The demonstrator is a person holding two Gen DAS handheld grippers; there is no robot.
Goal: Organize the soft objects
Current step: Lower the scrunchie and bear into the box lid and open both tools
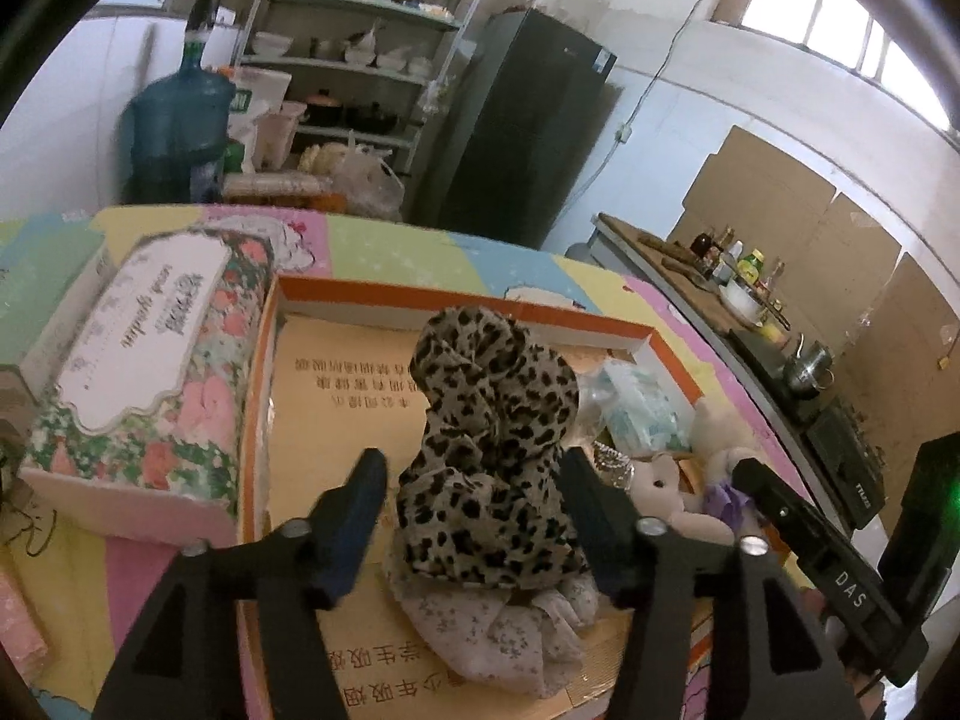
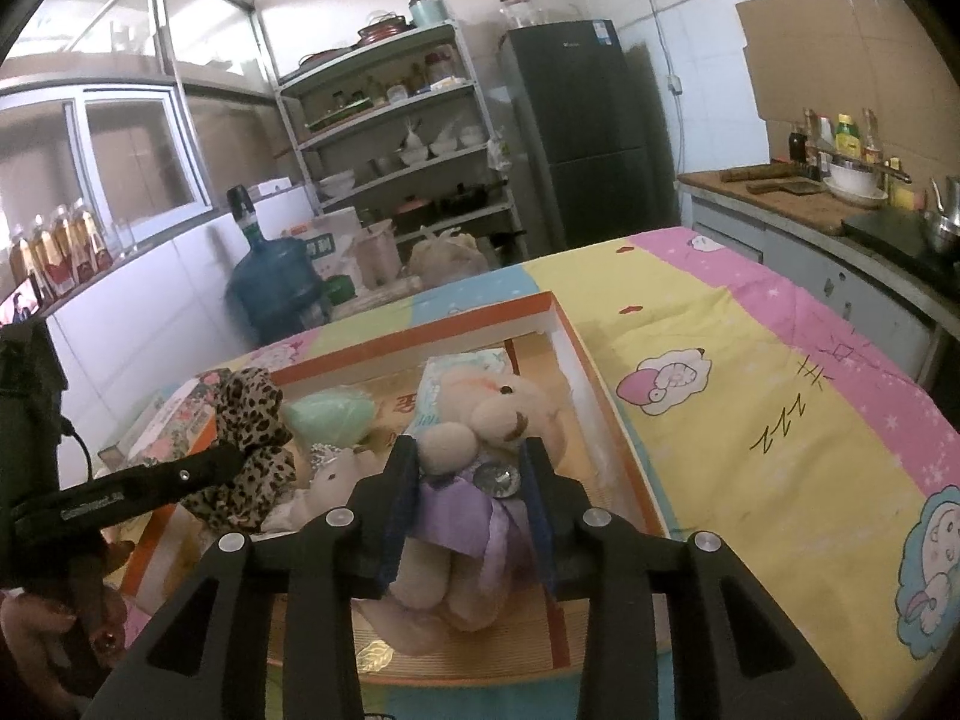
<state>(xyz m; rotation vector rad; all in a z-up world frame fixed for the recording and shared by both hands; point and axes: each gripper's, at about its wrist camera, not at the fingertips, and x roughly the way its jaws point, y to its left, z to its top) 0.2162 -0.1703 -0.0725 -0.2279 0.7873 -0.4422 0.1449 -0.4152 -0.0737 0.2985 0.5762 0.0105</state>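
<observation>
Two soft things sit inside the orange-rimmed box (image 2: 558, 324) on the bench: a crumpled leopard-print scarf (image 1: 486, 450) between the left gripper's (image 1: 474, 480) wide-spread fingers, and a beige plush bear (image 2: 486, 420) with purple ribbon, pinched by the right gripper (image 2: 471, 474).

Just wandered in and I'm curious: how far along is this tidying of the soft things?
Well along, it seems. Already in the orange-rimmed box: a leopard-print cloth, a green pouf and a small plush. In hand: the right tongs grip a teddy bear over the box; the left tongs sit open around the cloth. Left: setting the bear down.
</observation>
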